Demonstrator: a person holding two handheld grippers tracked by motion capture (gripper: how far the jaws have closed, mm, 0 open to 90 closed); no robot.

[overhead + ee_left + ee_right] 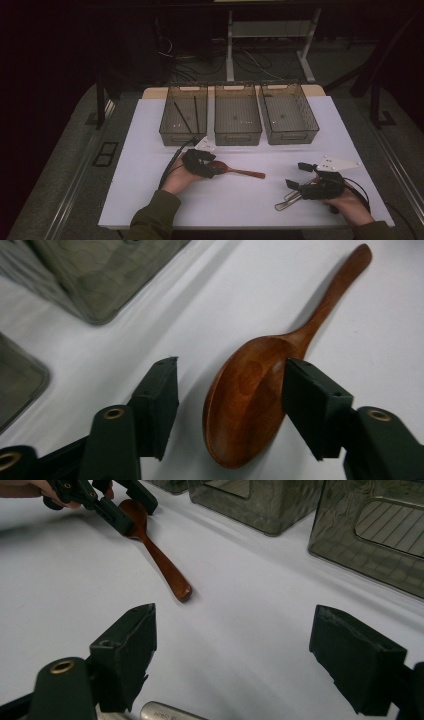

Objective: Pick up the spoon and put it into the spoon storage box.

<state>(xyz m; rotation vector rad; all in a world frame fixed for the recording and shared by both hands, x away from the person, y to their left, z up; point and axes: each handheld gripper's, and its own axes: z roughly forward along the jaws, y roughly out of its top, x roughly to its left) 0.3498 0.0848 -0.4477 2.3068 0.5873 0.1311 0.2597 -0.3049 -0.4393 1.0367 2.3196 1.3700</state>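
Left gripper view: left claw (230, 407) half-wide around the wooden spoon's (250, 395) bowl, one pad touching; it may skid sideways, rounded bowl slipping free.

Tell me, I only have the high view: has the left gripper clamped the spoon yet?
Observer: No. In the left gripper view the left gripper has its jaws either side of the spoon, at the bowl; one jaw meets the rim, the other stands clear.
Operator: And the right gripper's jaws?
Observer: Its own view shows the right gripper wide open over bare table, with a metal handle ending near one jaw.
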